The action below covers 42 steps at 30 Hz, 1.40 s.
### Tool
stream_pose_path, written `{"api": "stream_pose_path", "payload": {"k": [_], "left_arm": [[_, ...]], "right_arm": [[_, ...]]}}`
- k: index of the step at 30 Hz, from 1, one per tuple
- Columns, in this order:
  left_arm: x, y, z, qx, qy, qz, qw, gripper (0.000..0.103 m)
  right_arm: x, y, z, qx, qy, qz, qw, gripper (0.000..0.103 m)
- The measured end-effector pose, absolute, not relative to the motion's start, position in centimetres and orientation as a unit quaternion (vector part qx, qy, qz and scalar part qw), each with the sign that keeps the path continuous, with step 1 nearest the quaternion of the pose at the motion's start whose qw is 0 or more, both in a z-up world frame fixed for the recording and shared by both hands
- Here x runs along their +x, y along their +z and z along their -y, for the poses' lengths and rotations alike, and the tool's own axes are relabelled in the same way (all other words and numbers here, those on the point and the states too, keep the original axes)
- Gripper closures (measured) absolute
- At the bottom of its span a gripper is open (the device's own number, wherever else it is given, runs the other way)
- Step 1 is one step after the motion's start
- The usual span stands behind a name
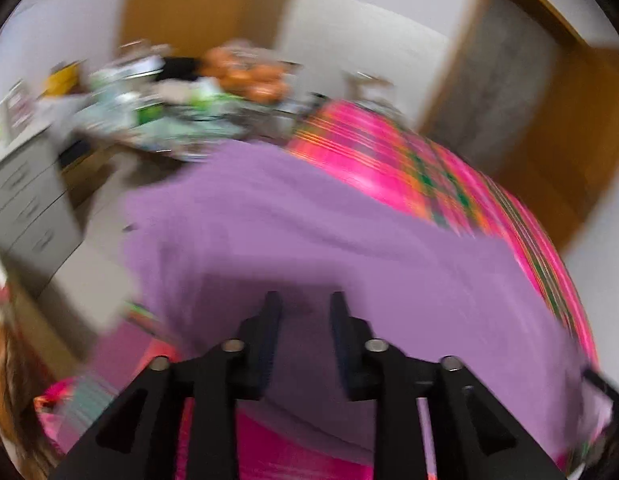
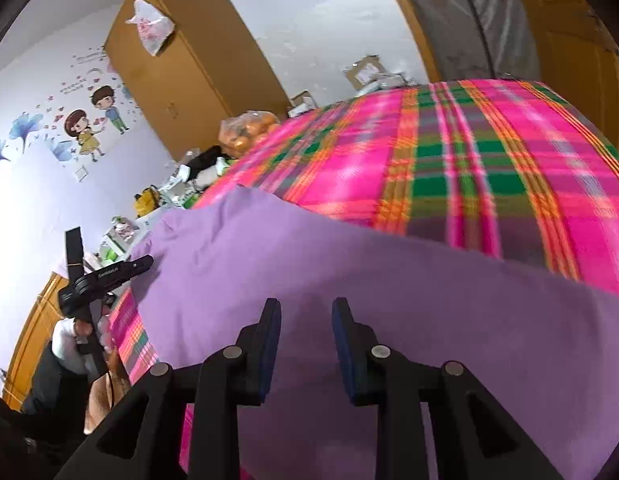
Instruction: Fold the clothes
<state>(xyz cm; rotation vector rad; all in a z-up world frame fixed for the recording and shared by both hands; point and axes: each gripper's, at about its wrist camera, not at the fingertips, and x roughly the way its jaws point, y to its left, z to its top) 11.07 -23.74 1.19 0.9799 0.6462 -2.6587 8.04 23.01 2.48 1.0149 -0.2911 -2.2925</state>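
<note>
- Purple garment (image 2: 349, 280) lies spread across the lower half of both views, on a pink plaid bed cover (image 2: 469, 152).
- Stage: lying broad and smooth; no crease or fold line can be made out, left view blurred.
- Left hand-held gripper (image 1: 305, 312): jaws spread, empty, over the cloth.
- Right hand-held gripper (image 2: 306, 316): same, pinching nothing.
</note>
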Motion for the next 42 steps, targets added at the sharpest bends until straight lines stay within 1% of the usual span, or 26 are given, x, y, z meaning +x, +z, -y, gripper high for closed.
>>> {"api": "stream_pose_path", "payload": {"k": [2, 3, 4, 6, 10, 11, 12, 14, 20, 22, 23, 24, 26, 32, 37, 41, 42], "left_arm": [[11.4, 1.3, 26.4, 0.319, -0.903, -0.251, 0.141, 0.072], [11.6, 1.4, 27.4, 0.312, -0.9, -0.265, 0.151, 0.068], [11.9, 1.4, 28.5, 0.304, -0.896, -0.28, 0.161, 0.066], [11.9, 1.2, 30.4, 0.296, -0.888, -0.309, 0.168, 0.065], [11.2, 1.5, 31.7, 0.289, -0.884, -0.314, 0.191, 0.065], [11.2, 1.7, 32.0, 0.284, -0.884, -0.315, 0.197, 0.063], [11.6, 1.9, 32.3, 0.274, -0.885, -0.317, 0.204, 0.059], [12.0, 1.8, 33.2, 0.266, -0.881, -0.333, 0.205, 0.054], [10.6, -0.2, 34.2, 0.296, -0.862, -0.377, 0.161, 0.055], [10.3, -0.6, 34.0, 0.3, -0.861, -0.377, 0.162, 0.057], [10.3, -0.6, 34.0, 0.298, -0.863, -0.373, 0.164, 0.061], [10.2, -0.6, 33.9, 0.296, -0.865, -0.369, 0.167, 0.076], [10.5, -0.4, 34.0, 0.287, -0.871, -0.361, 0.17, 0.092], [11.3, -0.2, 33.8, 0.279, -0.883, -0.333, 0.177, 0.094], [11.6, -0.3, 34.1, 0.281, -0.881, -0.341, 0.171, 0.093], [12.4, 1.7, 33.4, 0.267, -0.889, -0.319, 0.19, 0.092], [12.6, 2.5, 32.9, 0.258, -0.895, -0.308, 0.196, 0.095]], "right_arm": [[7.6, 2.7, -21.8, 0.382, -0.862, 0.104, 0.317, 0.076], [7.4, 2.8, -21.2, 0.382, -0.86, 0.101, 0.323, 0.076], [7.1, 3.0, -20.6, 0.381, -0.858, 0.098, 0.33, 0.076], [6.7, 3.2, -19.5, 0.38, -0.854, 0.093, 0.343, 0.076], [6.4, 2.9, -18.4, 0.386, -0.848, 0.09, 0.352, 0.076], [6.4, 2.9, -18.3, 0.388, -0.847, 0.09, 0.352, 0.076], [6.3, 2.8, -18.3, 0.388, -0.847, 0.091, 0.351, 0.076], [6.2, 2.8, -18.2, 0.39, -0.848, 0.092, 0.348, 0.076], [5.8, 2.7, -17.9, 0.393, -0.848, 0.097, 0.341, 0.076], [5.8, 2.8, -17.6, 0.394, -0.848, 0.096, 0.341, 0.076], [5.8, 2.8, -17.4, 0.394, -0.848, 0.094, 0.342, 0.076], [5.8, 2.9, -17.2, 0.394, -0.848, 0.093, 0.343, 0.076], [5.7, 3.0, -16.9, 0.395, -0.847, 0.092, 0.343, 0.076], [4.7, 4.0, -15.3, 0.399, -0.845, 0.087, 0.346, 0.076], [2.4, 5.1, -13.2, 0.408, -0.838, 0.085, 0.352, 0.076], [-0.4, 6.3, -10.6, 0.416, -0.824, 0.093, 0.372, 0.076], [-1.1, 6.4, -9.8, 0.42, -0.818, 0.098, 0.381, 0.076]]}}
